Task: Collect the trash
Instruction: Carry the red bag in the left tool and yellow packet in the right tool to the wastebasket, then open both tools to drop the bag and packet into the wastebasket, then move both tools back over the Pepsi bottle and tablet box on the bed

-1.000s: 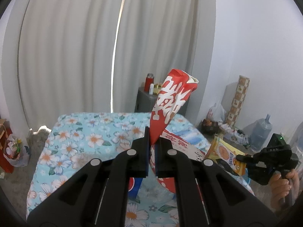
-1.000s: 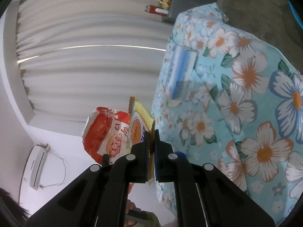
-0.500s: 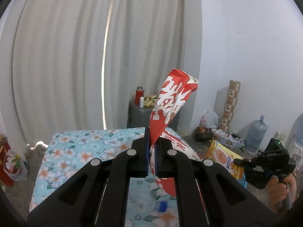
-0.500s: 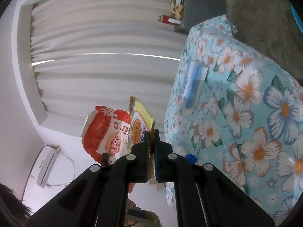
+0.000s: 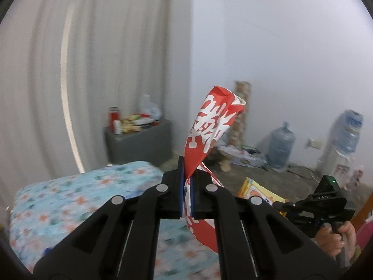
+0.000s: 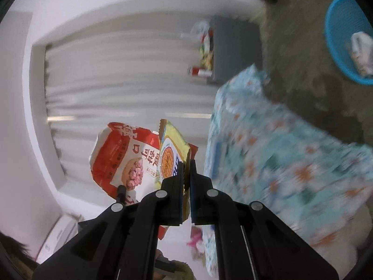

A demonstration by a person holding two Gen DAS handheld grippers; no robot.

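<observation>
Jaws of both grippers clamped: left gripper (image 5: 185, 182) pinches the red snack bag (image 5: 211, 126), right gripper (image 6: 186, 175) pinches the yellow biscuit wrapper (image 6: 171, 154). Both wrappers held off the floral tablecloth (image 6: 291, 154), beside its edge. Blue basket (image 6: 345, 23) sits on the floor beyond the table, partly cut off. Right hand (image 5: 335, 238) grips its handle, half hidden. Tablecloth is motion-blurred.

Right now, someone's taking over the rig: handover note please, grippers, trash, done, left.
Left gripper: shut on red wrapper, held upright in the air.
Right gripper: shut on yellow packet, also off the table.
Blue basket sits on the floor past the table and already holds some white trash.
Done: both pieces picked up.
Left: carry both to the basket and drop them. The table is too blurred to tell what remains on it.
</observation>
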